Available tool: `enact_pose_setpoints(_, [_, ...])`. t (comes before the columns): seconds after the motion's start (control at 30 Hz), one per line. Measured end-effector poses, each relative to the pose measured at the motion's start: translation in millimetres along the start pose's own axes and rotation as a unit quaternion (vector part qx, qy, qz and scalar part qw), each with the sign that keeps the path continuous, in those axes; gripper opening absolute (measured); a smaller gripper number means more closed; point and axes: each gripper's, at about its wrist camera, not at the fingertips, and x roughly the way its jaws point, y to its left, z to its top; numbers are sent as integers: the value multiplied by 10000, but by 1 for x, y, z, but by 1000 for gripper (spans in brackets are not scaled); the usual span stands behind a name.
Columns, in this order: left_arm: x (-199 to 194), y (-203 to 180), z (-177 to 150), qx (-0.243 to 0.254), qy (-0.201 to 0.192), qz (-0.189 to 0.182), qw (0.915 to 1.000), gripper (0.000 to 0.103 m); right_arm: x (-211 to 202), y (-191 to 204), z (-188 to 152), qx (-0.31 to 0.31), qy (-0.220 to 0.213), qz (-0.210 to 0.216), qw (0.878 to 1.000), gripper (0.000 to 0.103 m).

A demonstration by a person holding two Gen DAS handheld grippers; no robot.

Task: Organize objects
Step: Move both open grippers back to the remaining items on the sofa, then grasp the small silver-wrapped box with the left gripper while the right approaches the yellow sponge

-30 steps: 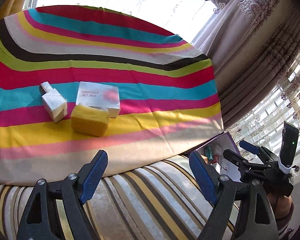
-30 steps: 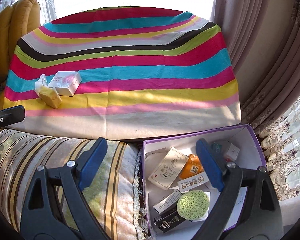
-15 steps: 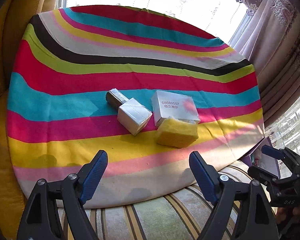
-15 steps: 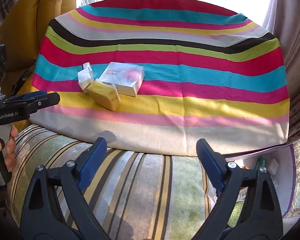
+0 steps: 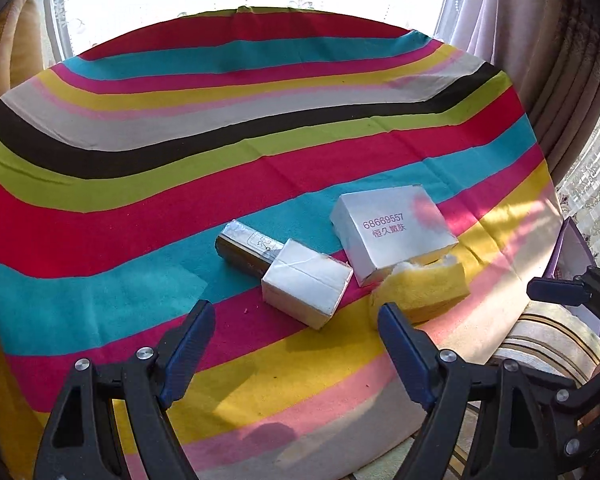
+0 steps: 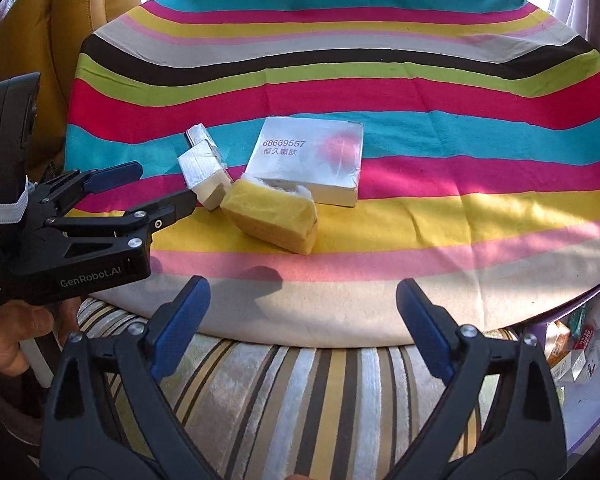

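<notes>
A soft yellow sponge (image 5: 420,292) touches a glossy flat box (image 5: 392,232); beside them a small carton (image 5: 306,288) abuts a tube (image 5: 246,246) lying diagonally. Both the left gripper (image 5: 296,344) and right gripper (image 6: 302,328) gape, empty.

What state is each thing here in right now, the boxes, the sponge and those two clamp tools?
Left gripper: open, empty.
Right gripper: open, empty.
Printed flat box: closed, lying flat.
Small white box: closed, on its side.
Yellow sponge: torn, white stuffing showing.
Purple storage box: open, partly filled.
</notes>
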Motion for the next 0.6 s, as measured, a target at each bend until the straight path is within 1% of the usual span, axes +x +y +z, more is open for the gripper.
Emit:
enact_pose_setpoints(0.1, [10, 1, 3, 217, -1, 20, 9998, 84, 7, 5, 5, 124, -30, -30, 9999, 96])
enact_pose_setpoints(0.17, [17, 4, 4, 235, 46, -139, 9996, 80, 12, 7, 7, 183, -51, -122, 9997, 96])
enact_pose_setpoints(0.27, [26, 3, 6, 336, 66, -329, 9989, 66, 18, 10, 11, 249, -50, -199, 9995, 97])
enact_pose_setpoints(0.3, [29, 4, 6, 336, 126, -367, 9987, 53, 20, 11, 12, 256, -51, -232, 9994, 97])
enact_pose_setpoints(0.43, [24, 14, -2, 49, 96, -552, 9984, 51, 27, 13, 16, 346, -29, -334, 9988, 97])
enact_pose_setpoints(0.53, [14, 23, -7, -190, -28, -498, 9986, 51, 31, 13, 19, 394, -33, -411, 9984, 97])
enact_pose_setpoints(0.6, [5, 28, -9, -332, -135, -317, 9989, 51, 34, 17, 23, 404, -44, -468, 9981, 97])
